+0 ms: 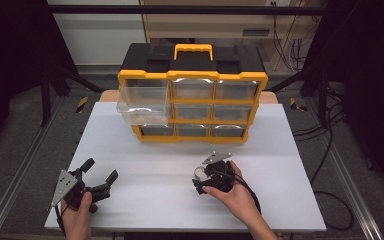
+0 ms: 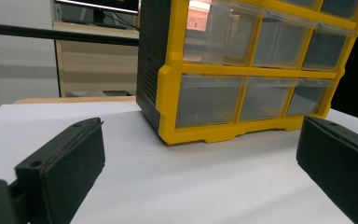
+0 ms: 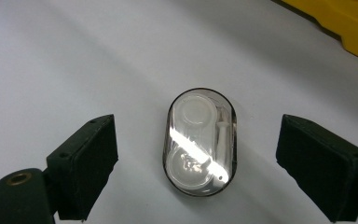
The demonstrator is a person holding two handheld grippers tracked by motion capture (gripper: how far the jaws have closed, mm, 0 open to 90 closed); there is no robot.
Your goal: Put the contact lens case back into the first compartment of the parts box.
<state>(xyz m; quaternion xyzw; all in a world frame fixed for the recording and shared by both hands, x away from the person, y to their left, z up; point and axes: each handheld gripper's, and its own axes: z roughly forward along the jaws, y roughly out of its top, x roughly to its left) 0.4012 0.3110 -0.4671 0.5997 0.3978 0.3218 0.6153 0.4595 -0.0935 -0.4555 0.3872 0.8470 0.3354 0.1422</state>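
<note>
A yellow and black drawer cabinet point(image 1: 192, 100) point(image 2: 242, 70) stands at the back of the white table point(image 1: 180, 200), with its top-left clear drawer point(image 1: 144, 102) pulled out. A small clear oval case point(image 3: 200, 142) point(image 1: 199, 173) with white round parts inside lies flat on the table. My right gripper point(image 3: 198, 163) point(image 1: 203, 181) hovers over it, open, a jaw on each side and not touching it. My left gripper point(image 1: 100, 172) point(image 2: 200, 172) sits at the front left, open and empty, facing the cabinet.
The cabinet has a yellow carry handle point(image 1: 193, 50) on top and several shut clear drawers point(image 1: 192, 111). Metal rails point(image 1: 10, 195) run along both sides of the table. Cables point(image 1: 330, 130) lie on the floor at the right.
</note>
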